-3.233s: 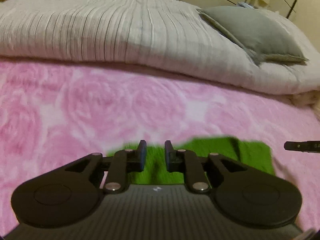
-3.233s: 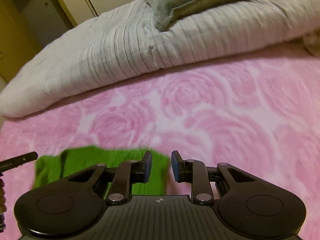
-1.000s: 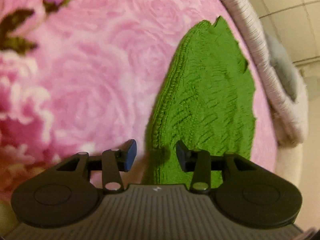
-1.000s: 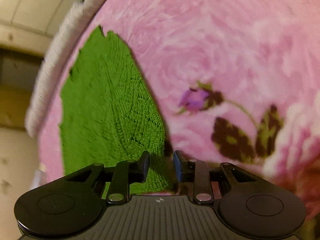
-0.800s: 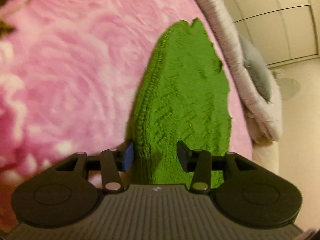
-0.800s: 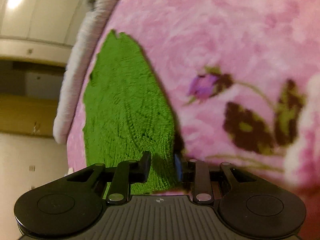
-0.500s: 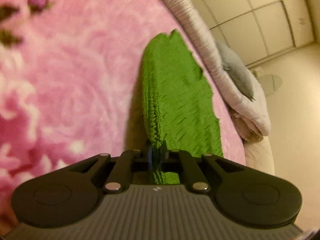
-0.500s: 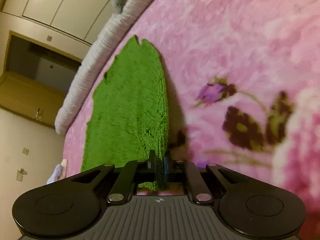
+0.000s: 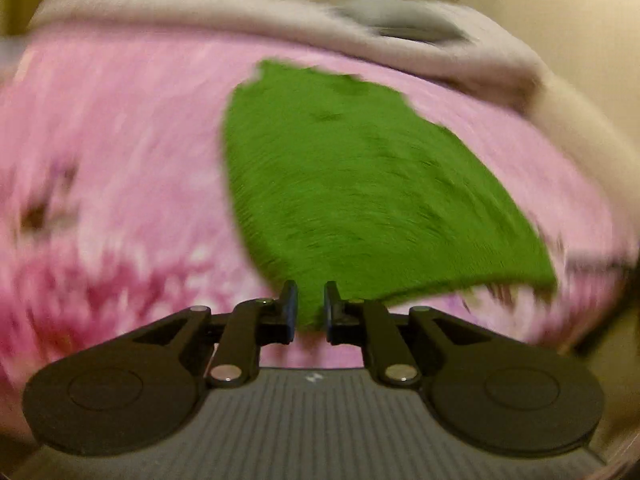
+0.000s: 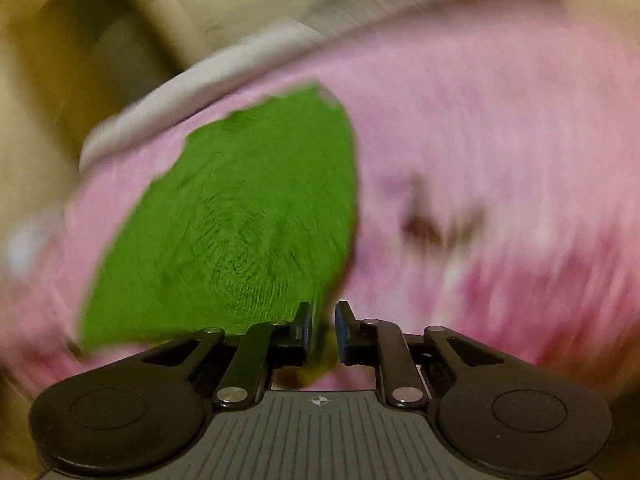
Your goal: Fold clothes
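The left gripper (image 9: 307, 307) has a corner of the green knit garment (image 9: 360, 184) between its jaws, which are opening. The garment spreads over the pink floral blanket (image 9: 120, 152); the view is blurred.

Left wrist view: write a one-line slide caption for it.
Left gripper, jaws opening, with a corner of the green knit garment between its fingers, above a pink floral blanket; image motion-blurred.
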The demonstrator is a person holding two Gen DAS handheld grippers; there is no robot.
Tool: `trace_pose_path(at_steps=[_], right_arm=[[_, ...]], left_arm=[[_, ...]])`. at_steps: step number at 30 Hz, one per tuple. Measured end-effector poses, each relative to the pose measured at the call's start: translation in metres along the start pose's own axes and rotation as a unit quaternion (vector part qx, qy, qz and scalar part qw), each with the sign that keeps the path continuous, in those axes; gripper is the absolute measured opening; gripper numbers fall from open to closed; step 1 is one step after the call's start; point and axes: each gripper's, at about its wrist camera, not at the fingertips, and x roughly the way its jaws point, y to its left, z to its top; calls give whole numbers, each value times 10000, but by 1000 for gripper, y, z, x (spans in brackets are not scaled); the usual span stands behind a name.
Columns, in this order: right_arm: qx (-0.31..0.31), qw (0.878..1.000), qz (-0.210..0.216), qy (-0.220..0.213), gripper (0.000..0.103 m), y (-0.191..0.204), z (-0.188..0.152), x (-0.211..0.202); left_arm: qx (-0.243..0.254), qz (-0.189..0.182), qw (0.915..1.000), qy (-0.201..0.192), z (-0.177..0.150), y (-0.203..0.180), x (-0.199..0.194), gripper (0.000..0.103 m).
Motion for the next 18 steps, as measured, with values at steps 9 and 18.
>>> trace_pose_path(at_steps=[9,18], right_arm=[[-3986,9161,-371,-215,17,97,-55,22],[-4878,8709,-584,-123,17,106,-74,58]], left_arm=[[3318,457,9420,195,-29,-88,42,17],[3907,772,9171,177,-36,-93,58,31]])
